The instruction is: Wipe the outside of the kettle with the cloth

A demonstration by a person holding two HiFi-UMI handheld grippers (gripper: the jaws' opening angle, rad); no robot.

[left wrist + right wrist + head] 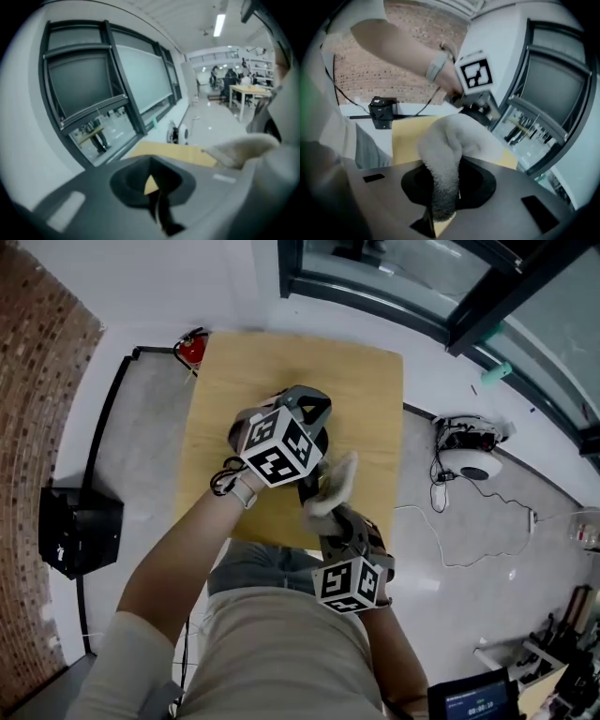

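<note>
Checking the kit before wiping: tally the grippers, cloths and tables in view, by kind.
grippers: 2, the left gripper and the right gripper
cloth: 1
table: 1
total: 4

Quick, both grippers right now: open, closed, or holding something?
Left gripper: shut, nothing seen between its jaws.
Right gripper: shut on the cloth.

Kettle mostly hidden under left hand-held gripper.
</note>
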